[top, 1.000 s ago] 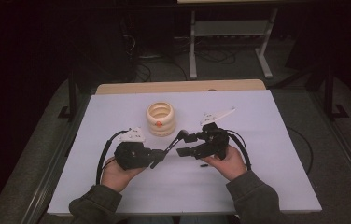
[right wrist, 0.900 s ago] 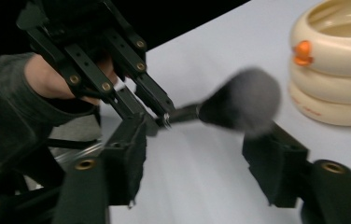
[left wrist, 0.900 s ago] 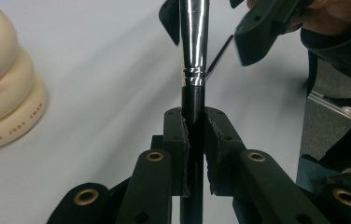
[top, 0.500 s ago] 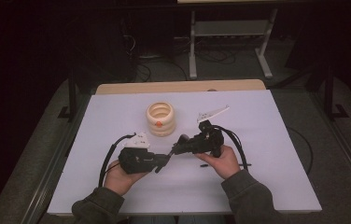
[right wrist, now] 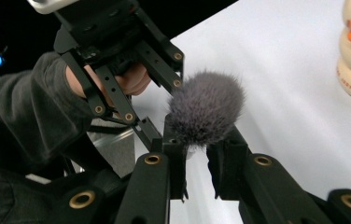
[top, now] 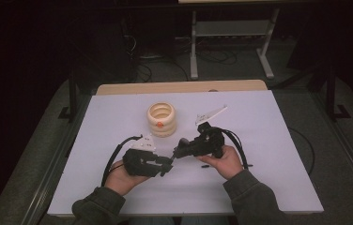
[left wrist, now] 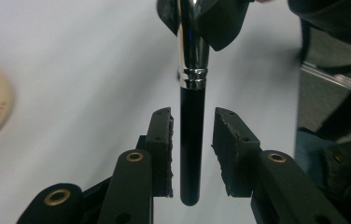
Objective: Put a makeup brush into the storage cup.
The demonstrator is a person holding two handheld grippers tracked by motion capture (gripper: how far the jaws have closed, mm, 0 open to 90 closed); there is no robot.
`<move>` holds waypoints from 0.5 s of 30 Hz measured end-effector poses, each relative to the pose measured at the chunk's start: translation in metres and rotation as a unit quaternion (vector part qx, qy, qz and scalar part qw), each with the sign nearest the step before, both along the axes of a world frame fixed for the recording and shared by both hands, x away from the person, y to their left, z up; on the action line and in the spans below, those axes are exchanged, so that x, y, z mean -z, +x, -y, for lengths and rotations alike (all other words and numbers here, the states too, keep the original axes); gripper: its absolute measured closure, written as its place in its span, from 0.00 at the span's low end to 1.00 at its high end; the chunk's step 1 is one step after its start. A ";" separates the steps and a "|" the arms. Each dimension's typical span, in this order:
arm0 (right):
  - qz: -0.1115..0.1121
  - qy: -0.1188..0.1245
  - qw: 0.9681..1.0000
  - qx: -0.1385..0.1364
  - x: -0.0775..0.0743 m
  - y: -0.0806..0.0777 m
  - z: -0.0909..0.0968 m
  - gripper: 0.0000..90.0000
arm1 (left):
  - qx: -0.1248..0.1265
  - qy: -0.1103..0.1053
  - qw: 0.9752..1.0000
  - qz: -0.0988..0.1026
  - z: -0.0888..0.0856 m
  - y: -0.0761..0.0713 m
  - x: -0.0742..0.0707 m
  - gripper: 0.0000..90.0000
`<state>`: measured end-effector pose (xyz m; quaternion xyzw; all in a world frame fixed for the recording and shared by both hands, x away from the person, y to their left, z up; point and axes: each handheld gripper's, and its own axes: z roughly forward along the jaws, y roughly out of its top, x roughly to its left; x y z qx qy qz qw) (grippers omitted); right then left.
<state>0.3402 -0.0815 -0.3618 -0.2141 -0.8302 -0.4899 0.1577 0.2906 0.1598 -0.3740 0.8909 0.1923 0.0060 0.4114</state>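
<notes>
Brush handover mid-table, left jaws letting go

Right gripper (top: pixel 180 151) is clamped on the makeup brush (left wrist: pixel 191 116) at its silver ferrule, just under the grey bristle head (right wrist: pixel 205 114); its jaws closed on it within the last second. Left gripper (top: pixel 167 165) has just been opening: its pads (left wrist: pixel 163 140) stand apart with the black handle between them, a clear gap on one side, the other pad close or barely touching, can't tell. A second ago the two grippers sat a little apart with the brush spanning them; now their tips nearly meet over the white table (top: pixel 268 140), left hand (top: pixel 120 176) and right hand (top: pixel 224 161) low near the front edge. Brush hangs between both tips, off the surface. Cream ring stack (top: pixel 161 119) with an orange duck bill stands behind them, same spot as before, well clear.
</notes>
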 end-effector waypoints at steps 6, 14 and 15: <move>0.028 -0.038 0.998 -0.028 -0.007 -0.006 -0.010 0.85 | 0.014 0.006 1.000 -0.006 0.008 0.001 -0.005 0.76; 0.047 -0.032 0.998 -0.024 -0.007 -0.010 -0.008 0.71 | 0.015 0.026 1.000 -0.003 0.010 0.005 -0.005 0.88; 0.046 -0.028 0.998 -0.015 -0.007 -0.010 -0.005 0.70 | 0.015 0.028 0.999 -0.001 0.009 0.006 -0.005 0.88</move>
